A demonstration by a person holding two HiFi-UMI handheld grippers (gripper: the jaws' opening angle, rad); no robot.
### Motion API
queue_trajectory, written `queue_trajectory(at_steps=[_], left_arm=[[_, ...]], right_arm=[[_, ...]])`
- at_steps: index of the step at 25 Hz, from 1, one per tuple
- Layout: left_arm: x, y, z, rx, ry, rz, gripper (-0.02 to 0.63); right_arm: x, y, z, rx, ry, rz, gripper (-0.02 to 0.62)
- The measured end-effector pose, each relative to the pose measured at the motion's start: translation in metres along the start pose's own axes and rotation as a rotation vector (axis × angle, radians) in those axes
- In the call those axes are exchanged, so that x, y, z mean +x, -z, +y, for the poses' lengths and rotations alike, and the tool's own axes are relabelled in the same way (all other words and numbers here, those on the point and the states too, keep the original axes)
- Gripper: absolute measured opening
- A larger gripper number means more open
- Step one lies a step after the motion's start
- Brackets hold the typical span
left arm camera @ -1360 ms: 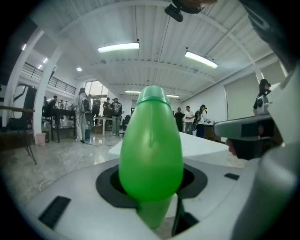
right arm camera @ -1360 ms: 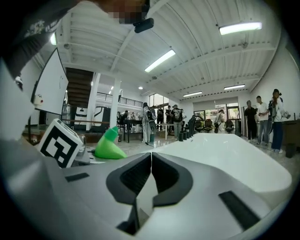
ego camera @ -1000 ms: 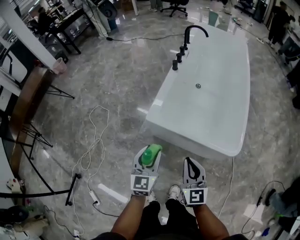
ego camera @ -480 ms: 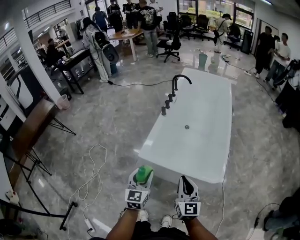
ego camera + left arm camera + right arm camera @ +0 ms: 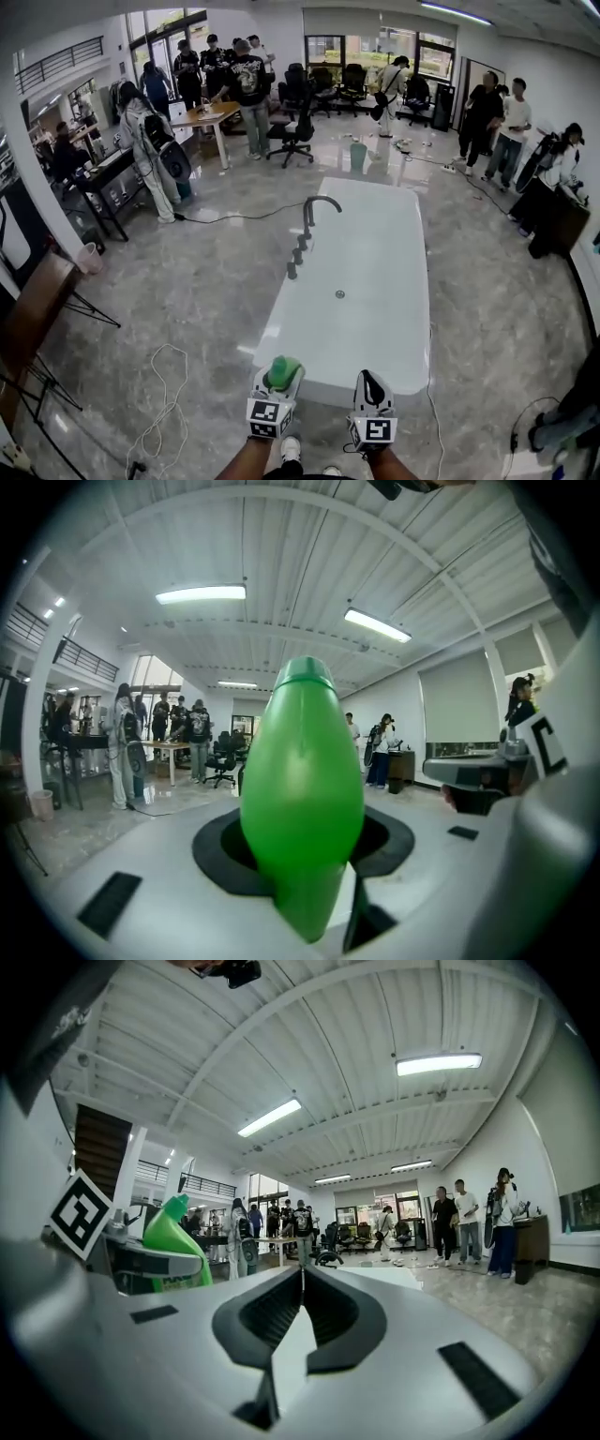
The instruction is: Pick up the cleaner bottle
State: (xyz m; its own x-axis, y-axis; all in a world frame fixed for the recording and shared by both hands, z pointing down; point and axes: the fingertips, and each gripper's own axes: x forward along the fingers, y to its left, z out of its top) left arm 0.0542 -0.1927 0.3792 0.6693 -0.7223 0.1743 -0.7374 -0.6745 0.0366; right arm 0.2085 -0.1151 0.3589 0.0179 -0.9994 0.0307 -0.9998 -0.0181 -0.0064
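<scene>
Your left gripper (image 5: 279,380) has its jaws pinching the green cleaner bottle (image 5: 302,799), which sits upright between them with the cap end up, held in the air off the floor. Your right gripper (image 5: 370,382) is just beside it on the right, jaws pressed together with nothing between them. From the right gripper view the bottle shows at the left, clamped in the other gripper. Both grippers are at the near end of the white bathtub (image 5: 403,309), which runs away from you. The black faucet (image 5: 316,208) is on the tub's left rim toward the far end. A loose white cable (image 5: 164,408) lies on the grey marble floor (image 5: 206,291) to the left, well apart from the tub.
</scene>
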Motion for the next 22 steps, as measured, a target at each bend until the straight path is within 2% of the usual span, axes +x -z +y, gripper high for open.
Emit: queue_trajectory(at_steps=[5, 7, 14, 22], left_arm=[[0.013, -0.028, 0.007, -0.021, 0.067, -0.002, 0.186], [0.017, -0.033, 0.008, -0.006, 0.090, 0.006, 0.186], [0.039, -0.052, 0.014, 0.035, 0.188, -0.027, 0.186], [0.049, -0.045, 0.001, 0.060, 0.218, -0.012, 0.186]], right_arm=[[0.015, -0.019, 0.004, -0.079, 0.045, -0.011, 0.018], [0.016, -0.024, 0.009, -0.117, 0.054, -0.021, 0.017], [0.032, -0.038, -0.002, -0.119, 0.162, -0.046, 0.018], [0.020, -0.058, -0.024, -0.142, 0.209, -0.050, 0.017]])
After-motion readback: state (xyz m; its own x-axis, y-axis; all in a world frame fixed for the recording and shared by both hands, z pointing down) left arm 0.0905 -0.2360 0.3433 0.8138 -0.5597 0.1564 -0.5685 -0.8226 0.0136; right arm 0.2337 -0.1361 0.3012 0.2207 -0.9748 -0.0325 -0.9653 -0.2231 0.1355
